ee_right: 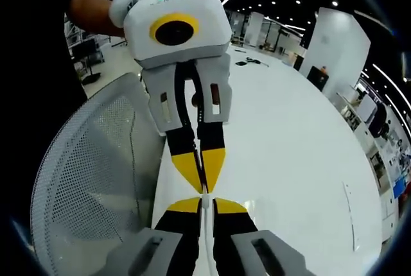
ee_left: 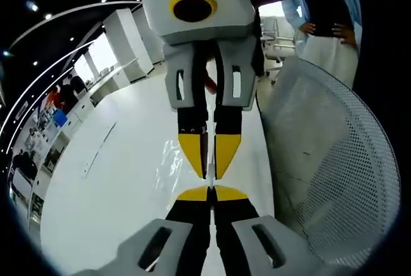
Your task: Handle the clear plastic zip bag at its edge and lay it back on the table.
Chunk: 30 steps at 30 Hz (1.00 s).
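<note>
The clear plastic zip bag (ee_left: 168, 165) shows as a glossy, wrinkled sheet just above the white table (ee_left: 115, 180), left of the jaws in the left gripper view. My left gripper (ee_left: 210, 192) rises from the bottom with its yellow-tipped jaws pressed together on the bag's thin edge. My right gripper (ee_left: 209, 172) comes down from the top, tip to tip with it, jaws also together on that edge. In the right gripper view my right gripper (ee_right: 204, 204) meets the left gripper (ee_right: 204, 185) the same way, a pale strip of the bag (ee_right: 205, 228) running between its jaws.
A white mesh chair back (ee_left: 334, 173) stands close beside the table edge, also seen as the mesh chair (ee_right: 90, 180). A person (ee_left: 327, 25) stands behind it. Small dark items (ee_right: 247, 61) lie at the table's far end; office desks (ee_left: 58, 115) line the background.
</note>
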### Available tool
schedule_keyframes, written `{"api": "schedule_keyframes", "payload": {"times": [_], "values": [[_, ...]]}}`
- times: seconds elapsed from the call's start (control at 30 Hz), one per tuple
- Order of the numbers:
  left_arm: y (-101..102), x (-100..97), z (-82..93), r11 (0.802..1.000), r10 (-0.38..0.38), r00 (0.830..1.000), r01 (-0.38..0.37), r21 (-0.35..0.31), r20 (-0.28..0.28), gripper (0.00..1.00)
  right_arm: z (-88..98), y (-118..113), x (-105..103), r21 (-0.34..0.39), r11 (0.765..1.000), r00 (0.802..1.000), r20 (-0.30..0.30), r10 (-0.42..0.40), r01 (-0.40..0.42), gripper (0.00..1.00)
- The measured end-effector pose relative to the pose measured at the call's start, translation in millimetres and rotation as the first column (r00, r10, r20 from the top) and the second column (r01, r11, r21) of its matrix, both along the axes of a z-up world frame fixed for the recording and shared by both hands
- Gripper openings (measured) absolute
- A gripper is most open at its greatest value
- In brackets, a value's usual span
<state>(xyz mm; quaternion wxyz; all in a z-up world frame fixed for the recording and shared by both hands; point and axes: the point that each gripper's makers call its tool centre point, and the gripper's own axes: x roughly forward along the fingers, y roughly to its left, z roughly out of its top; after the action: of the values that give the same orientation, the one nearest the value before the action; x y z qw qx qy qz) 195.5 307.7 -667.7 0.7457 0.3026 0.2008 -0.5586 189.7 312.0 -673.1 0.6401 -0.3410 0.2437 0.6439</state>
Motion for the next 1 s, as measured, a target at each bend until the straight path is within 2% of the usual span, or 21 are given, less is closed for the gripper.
{"api": "schedule_keyframes", "payload": {"times": [0.3,0.53,1.0], "values": [[-0.8,-0.8,-2.9,1.000,-0.005,1.000,0.005,0.009,0.000,0.00,-3.1,-0.4,-2.6,0.000,1.000,1.000,-0.008,0.004,-0.004,0.00],[-2.0,2.8,-2.8,1.000,-0.022,0.999,0.021,0.021,0.038,0.00,-2.1,-1.6,-1.6,0.000,1.000,1.000,0.003,0.007,-0.007,0.00],[-3.9,3.9,-5.8,1.000,-0.021,1.000,0.021,0.023,0.016,0.00,-2.0,1.4,0.3,0.006,1.000,1.000,0.006,0.016,-0.016,0.00]]}}
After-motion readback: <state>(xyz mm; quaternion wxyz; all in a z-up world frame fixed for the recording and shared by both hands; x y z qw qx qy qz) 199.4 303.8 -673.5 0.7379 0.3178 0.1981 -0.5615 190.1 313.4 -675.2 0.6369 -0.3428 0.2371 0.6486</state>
